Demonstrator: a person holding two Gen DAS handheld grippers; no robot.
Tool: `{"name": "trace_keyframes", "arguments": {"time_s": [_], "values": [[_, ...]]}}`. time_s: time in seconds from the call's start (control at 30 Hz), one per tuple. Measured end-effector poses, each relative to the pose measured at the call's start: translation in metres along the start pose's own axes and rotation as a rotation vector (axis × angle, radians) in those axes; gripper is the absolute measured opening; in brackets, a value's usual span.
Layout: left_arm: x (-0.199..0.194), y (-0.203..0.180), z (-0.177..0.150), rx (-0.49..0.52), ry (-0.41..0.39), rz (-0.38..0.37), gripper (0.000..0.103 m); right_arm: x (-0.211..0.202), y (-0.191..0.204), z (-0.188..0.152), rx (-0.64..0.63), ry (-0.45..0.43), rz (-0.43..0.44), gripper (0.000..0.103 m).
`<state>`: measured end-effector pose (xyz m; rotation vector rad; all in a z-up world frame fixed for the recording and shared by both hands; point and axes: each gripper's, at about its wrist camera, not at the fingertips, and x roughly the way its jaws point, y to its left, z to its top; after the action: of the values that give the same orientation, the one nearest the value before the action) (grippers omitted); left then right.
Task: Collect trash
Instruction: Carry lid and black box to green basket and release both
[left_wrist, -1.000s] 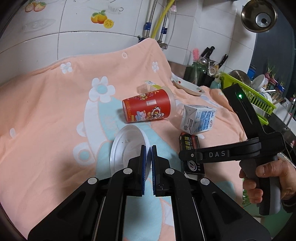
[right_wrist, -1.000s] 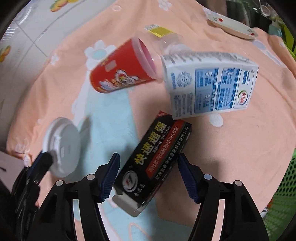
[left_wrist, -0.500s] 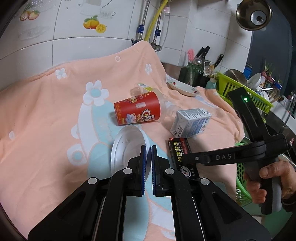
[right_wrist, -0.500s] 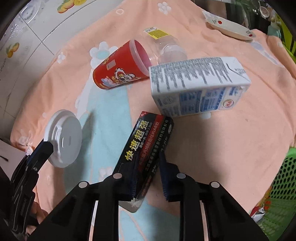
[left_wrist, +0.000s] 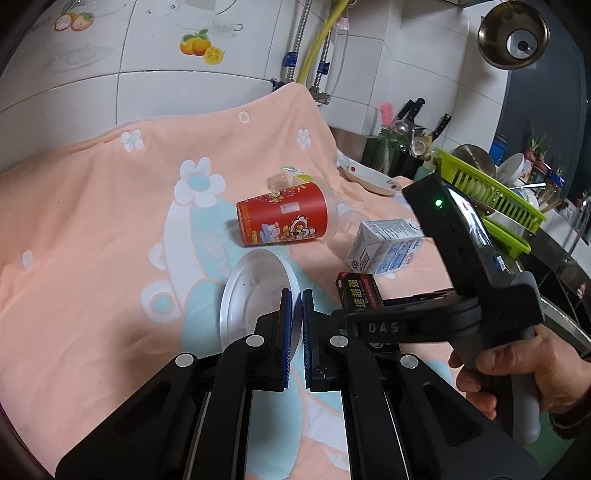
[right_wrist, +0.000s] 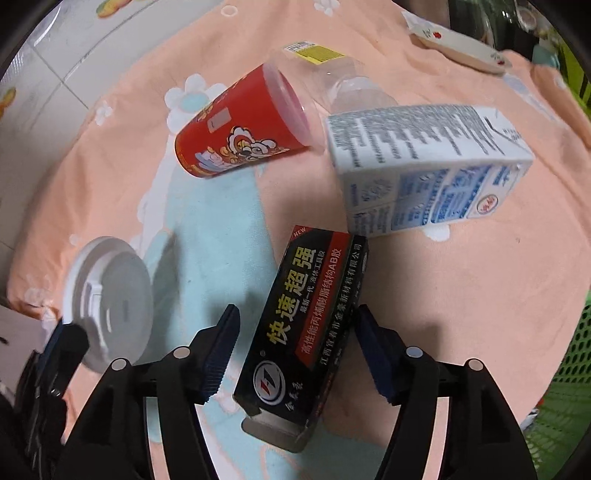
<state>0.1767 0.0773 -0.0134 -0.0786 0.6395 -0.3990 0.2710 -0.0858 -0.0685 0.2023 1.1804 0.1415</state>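
Observation:
My left gripper (left_wrist: 295, 306) is shut on the rim of a white plastic lid (left_wrist: 255, 291), which also shows in the right wrist view (right_wrist: 110, 302). My right gripper (right_wrist: 295, 339) is open, its fingers either side of a black glue box (right_wrist: 306, 332) lying on the cloth; the box also shows in the left wrist view (left_wrist: 358, 291). A red paper cup (right_wrist: 240, 125) lies on its side. A white and blue milk carton (right_wrist: 424, 166) lies just beyond the box. A clear plastic bottle (right_wrist: 340, 77) lies behind the cup.
An orange flowered cloth (left_wrist: 92, 229) covers the counter. A white dish (left_wrist: 369, 179) sits at the back right. A green dish rack (left_wrist: 491, 199) with bowls stands to the right. A green basket (right_wrist: 561, 387) is at the right edge. A tiled wall is behind.
My right gripper, shut on the black box half a second ago, has opened; the box now lies between its fingers. My left gripper still holds the lid.

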Motion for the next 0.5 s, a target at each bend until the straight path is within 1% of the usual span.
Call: {"name": "trace_keyframes", "arguments": {"time_s": [0.07, 0.13, 0.2, 0.3, 0.4, 0.5], "values": [[-0.001, -0.001, -0.001, 0.004, -0.001, -0.001, 0.004, 0.002, 0.009, -0.002, -0.04, 0.001, -0.051, 0.063], [-0.002, -0.004, -0.001, 0.004, -0.002, -0.003, 0.004, 0.001, 0.01, -0.004, -0.065, -0.01, -0.083, 0.056], [-0.003, -0.005, -0.001, 0.001, -0.003, -0.01, 0.004, -0.002, 0.006, -0.008, -0.07, -0.02, -0.065, 0.051], [-0.004, -0.012, -0.001, 0.003, -0.006, -0.025, 0.004, -0.008, -0.002, -0.015, -0.08, -0.028, -0.042, 0.047], [-0.005, -0.024, -0.002, 0.018, -0.008, -0.038, 0.004, -0.016, -0.009, -0.022, -0.1, -0.045, -0.012, 0.046], [-0.004, -0.038, -0.003, 0.026, -0.006, -0.066, 0.004, -0.03, -0.022, -0.033, -0.121, -0.073, 0.016, 0.046]]}}
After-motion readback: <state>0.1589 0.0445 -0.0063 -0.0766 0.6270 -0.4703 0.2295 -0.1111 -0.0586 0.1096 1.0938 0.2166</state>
